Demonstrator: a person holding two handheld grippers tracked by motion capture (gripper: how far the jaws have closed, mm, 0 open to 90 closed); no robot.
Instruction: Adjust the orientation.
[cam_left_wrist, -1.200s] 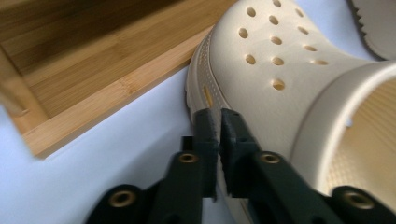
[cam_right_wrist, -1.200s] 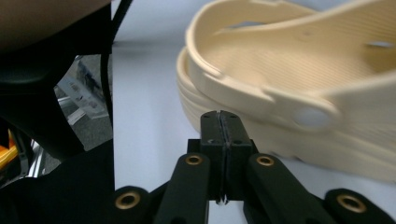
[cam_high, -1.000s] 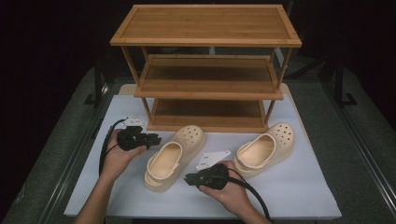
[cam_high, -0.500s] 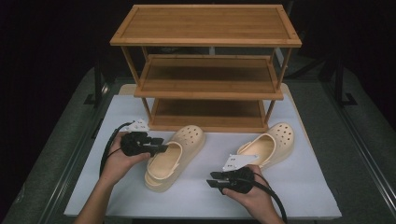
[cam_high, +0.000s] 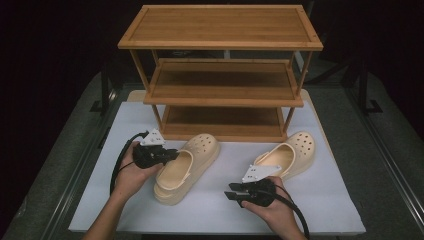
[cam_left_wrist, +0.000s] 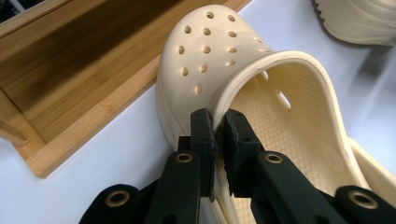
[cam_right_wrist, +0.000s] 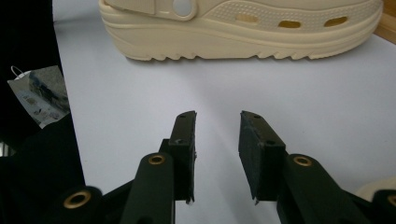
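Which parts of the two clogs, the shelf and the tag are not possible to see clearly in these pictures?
- Left clog: heel cut off by the bottom edge in the left gripper view, behind the left gripper.
- Right clog: its heel is behind the right gripper's plate in the high view.
- Tag: print too small, right gripper view.
- Shelf: bottom board partly hidden under the middle board, high view.

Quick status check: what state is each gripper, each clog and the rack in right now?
left gripper: shut on left clog's rim
right gripper: open, holding nothing
left clog: upright on the table, gripped
right clog: upright, untouched
shoe rack: three shelves, all bare
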